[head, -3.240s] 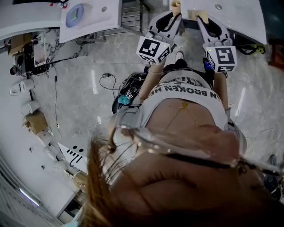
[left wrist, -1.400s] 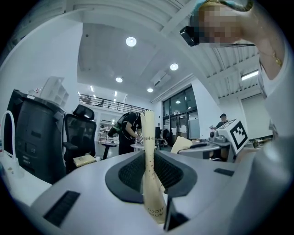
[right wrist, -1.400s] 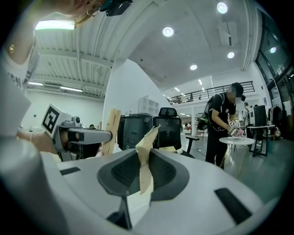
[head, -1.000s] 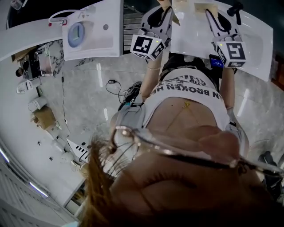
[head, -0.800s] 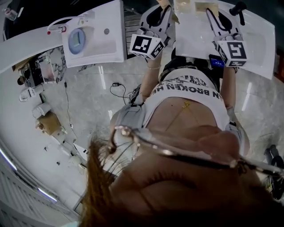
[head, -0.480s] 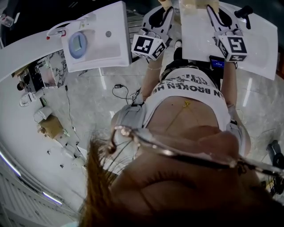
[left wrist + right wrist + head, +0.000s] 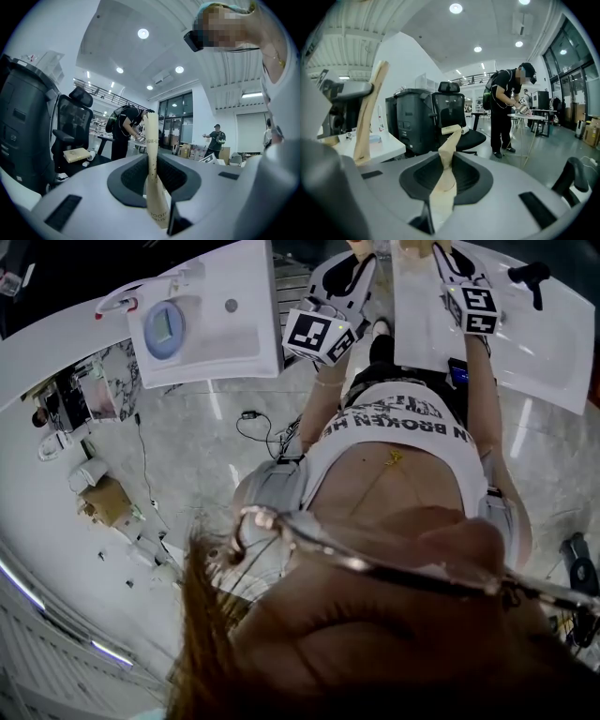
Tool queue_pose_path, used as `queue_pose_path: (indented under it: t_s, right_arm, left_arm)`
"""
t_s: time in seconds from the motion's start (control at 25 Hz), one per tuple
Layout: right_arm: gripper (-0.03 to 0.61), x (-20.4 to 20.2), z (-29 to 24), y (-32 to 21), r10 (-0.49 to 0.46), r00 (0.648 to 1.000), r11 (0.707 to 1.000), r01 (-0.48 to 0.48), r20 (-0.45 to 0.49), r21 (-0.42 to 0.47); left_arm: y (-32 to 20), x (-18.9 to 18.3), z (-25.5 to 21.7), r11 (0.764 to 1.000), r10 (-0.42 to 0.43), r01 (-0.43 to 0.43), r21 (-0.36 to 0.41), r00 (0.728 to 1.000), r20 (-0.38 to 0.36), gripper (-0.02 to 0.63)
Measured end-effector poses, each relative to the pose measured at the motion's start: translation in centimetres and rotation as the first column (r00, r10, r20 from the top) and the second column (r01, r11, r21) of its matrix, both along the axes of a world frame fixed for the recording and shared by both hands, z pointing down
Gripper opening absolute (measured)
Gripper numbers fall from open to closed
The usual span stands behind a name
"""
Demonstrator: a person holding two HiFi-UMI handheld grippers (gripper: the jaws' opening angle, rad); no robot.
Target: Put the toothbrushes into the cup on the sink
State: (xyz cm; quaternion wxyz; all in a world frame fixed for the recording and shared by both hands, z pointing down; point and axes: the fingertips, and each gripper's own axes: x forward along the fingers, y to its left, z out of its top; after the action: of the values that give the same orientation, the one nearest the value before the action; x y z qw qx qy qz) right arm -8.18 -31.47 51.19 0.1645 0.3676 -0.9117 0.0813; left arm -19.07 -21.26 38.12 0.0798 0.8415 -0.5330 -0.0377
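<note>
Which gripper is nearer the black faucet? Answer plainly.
Right. In the head view the right gripper is just left of the faucet, over its sink; the left gripper is farther left, beside that sink.

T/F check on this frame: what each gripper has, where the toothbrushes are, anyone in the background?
1. The left gripper is shut on a paper-wrapped toothbrush. True.
2. The right gripper is empty. False: it grips a second wrapped toothbrush.
3. Both toothbrushes stand in a cup. False: each is between a gripper's jaws.
4. A person in black bends over a table in the background. True.
</note>
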Motion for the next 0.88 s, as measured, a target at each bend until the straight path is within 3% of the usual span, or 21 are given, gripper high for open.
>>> queue_pose_path:
  t_s: [0.16,0.4,0.6,0.88]
  right_arm:
    - [0.071,-0.8,2.6,-0.4,0.021,1.000,0.999,-0.021,-0.003,-0.050]
    - [0.077,-0.8,2.3,0.0,0.009,1.000,0.999,-0.008,0.020,-0.051]
    - [0.159,0.0,0.5,0.4,0.002,0.999,0.999,0.000,0.047,-0.041]
    - [0.178,2.7,-1.5,1.3,0.075,0.993,0.997,-0.075,0.088,-0.003]
  left_arm:
    - [-0.2,-0.9,1.0,1.000,0.000,0.000,-0.009,1.000,-0.001,0.069]
    - [-0.4,-0.9,1.6,1.000,-0.007,0.007,-0.022,1.000,-0.010,0.069]
    - [-1.4,-0.9,1.8,1.000,-0.010,0.010,-0.027,1.000,-0.003,0.069]
    - [-3.2,-0.5,2.9,1.000,0.020,-0.020,-0.013,1.000,0.003,0.067]
